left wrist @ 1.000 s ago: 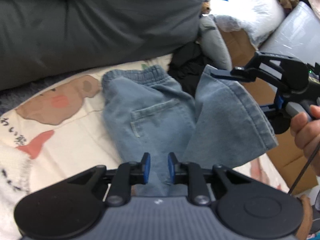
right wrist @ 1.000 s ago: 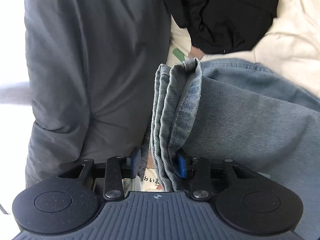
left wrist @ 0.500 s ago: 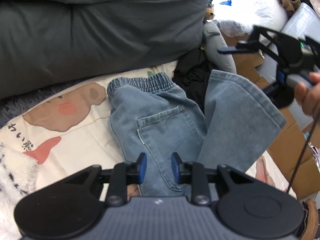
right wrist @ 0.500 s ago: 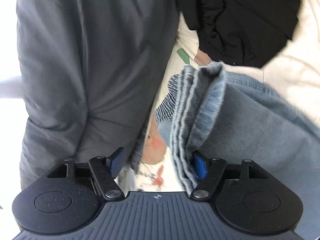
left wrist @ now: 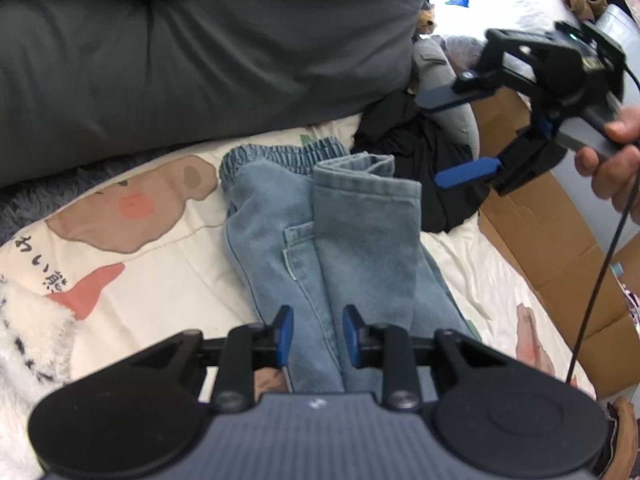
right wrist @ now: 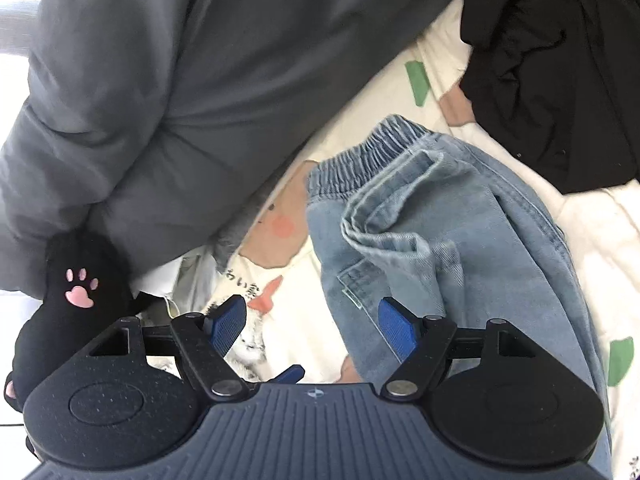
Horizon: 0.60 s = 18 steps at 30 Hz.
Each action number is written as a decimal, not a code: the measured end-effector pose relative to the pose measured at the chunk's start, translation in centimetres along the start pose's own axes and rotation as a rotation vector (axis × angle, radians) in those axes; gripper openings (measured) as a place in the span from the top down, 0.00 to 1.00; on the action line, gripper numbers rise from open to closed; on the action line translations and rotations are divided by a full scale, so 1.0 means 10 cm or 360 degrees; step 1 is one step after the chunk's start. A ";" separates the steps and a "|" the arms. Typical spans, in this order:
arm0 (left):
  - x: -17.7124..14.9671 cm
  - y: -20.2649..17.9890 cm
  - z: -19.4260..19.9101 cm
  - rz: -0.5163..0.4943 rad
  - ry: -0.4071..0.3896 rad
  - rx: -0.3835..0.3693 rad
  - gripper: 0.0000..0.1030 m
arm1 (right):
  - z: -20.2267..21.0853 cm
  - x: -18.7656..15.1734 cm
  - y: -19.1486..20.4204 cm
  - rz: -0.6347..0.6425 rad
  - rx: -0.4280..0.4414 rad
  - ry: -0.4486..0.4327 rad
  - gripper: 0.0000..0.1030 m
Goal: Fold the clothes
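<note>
The left gripper (left wrist: 316, 334) is hovering with its jaws partly apart, framing the fold of the jeans (left wrist: 340, 240) without visibly pressing on the denim. The right gripper (right wrist: 312, 320) is standing with its jaws spread wide and empty, one blue pad over the jeans' edge and the other over the printed blanket (right wrist: 288, 328). The jeans, light blue with an elastic waistband and a back pocket, are lying folded on the blanket, leg cuffs resting up near the waistband. A dark grey duvet (left wrist: 180, 48) is bulging behind them, and a black garment (left wrist: 432, 160) is lying just beside them.
</note>
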<state>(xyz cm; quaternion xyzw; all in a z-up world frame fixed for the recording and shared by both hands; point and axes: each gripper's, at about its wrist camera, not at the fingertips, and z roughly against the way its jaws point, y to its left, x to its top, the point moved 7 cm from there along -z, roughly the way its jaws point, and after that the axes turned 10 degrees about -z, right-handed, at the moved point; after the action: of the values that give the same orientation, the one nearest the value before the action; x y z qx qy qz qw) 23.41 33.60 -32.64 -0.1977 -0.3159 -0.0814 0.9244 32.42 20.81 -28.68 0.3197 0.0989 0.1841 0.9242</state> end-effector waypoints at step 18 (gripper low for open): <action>0.28 -0.23 -0.26 0.0006 -0.0111 -0.0025 0.50 | -0.13 -0.16 -0.63 0.0209 0.0090 -0.0409 0.25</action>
<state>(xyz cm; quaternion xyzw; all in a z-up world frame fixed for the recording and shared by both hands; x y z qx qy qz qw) 26.45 30.40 -32.06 -0.2082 -0.3470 -0.0754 0.9114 32.29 16.26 -33.57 0.3724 -0.0362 0.1989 0.9058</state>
